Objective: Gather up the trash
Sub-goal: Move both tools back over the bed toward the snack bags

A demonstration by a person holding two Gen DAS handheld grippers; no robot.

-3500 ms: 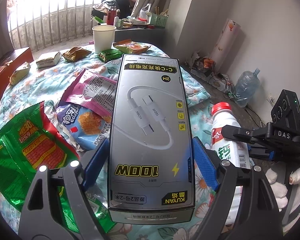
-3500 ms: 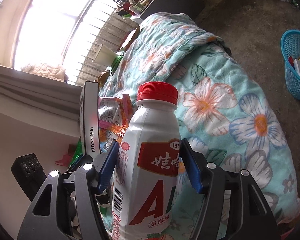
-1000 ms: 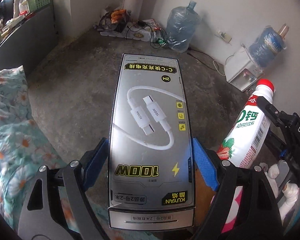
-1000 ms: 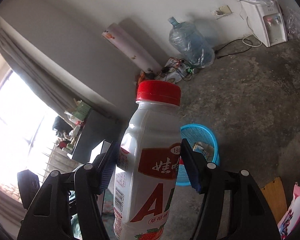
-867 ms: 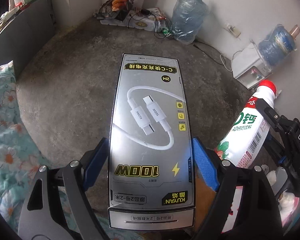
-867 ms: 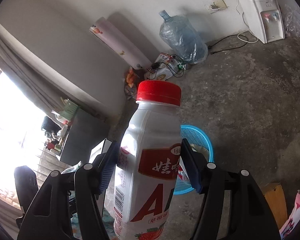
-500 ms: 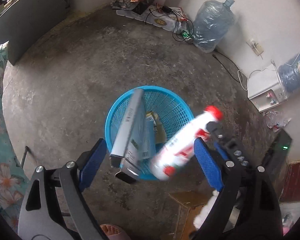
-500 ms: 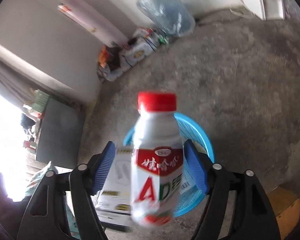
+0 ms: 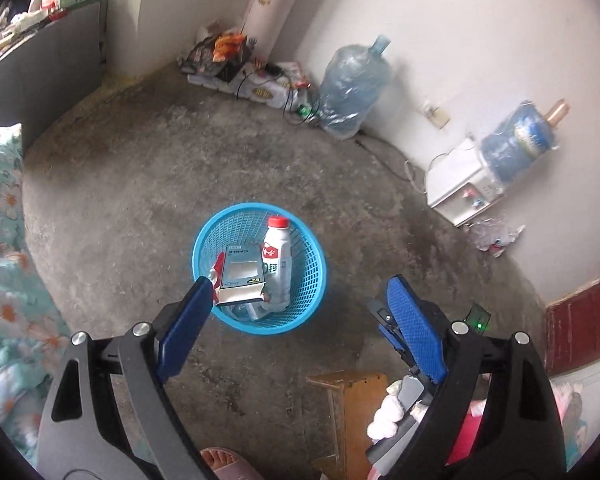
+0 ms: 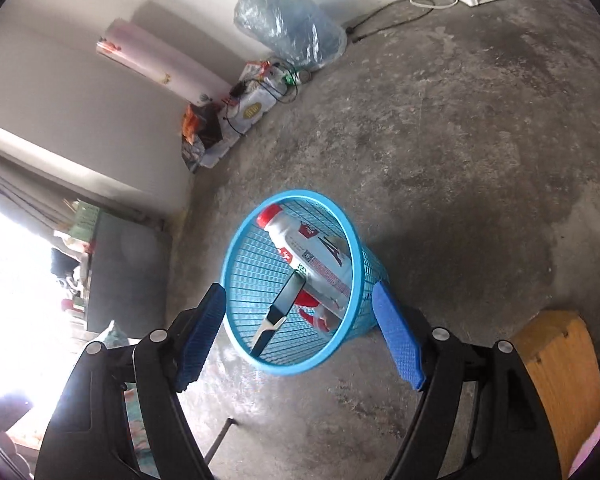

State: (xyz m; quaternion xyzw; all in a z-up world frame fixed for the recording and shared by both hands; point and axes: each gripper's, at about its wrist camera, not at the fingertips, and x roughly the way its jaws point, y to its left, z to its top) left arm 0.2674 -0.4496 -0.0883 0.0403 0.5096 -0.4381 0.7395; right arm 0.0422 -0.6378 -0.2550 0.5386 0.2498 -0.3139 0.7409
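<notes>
left wrist: left tool [image 9: 296, 320] was wide open, empty, above the blue basket [image 9: 315, 276]; bottle [image 9: 277, 262] and box [image 9: 241, 274] lay inside the basket | right wrist: right tool [image 10: 300, 336] was wide open, empty, above the basket [image 10: 352, 264]; bottle [image 10: 320, 260] and box [image 10: 280, 308] inside

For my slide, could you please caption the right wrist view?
Open right claw above blue basket holding milk bottle and cable box.

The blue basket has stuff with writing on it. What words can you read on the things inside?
"CABLE" stands on the top edge of the grey box in the blue basket.
A big red "A" stands on the white bottle.
The bottle's red label, its green characters, the code square and the small print are too blurred to read.
Nothing else in the room shows readable text.
</notes>
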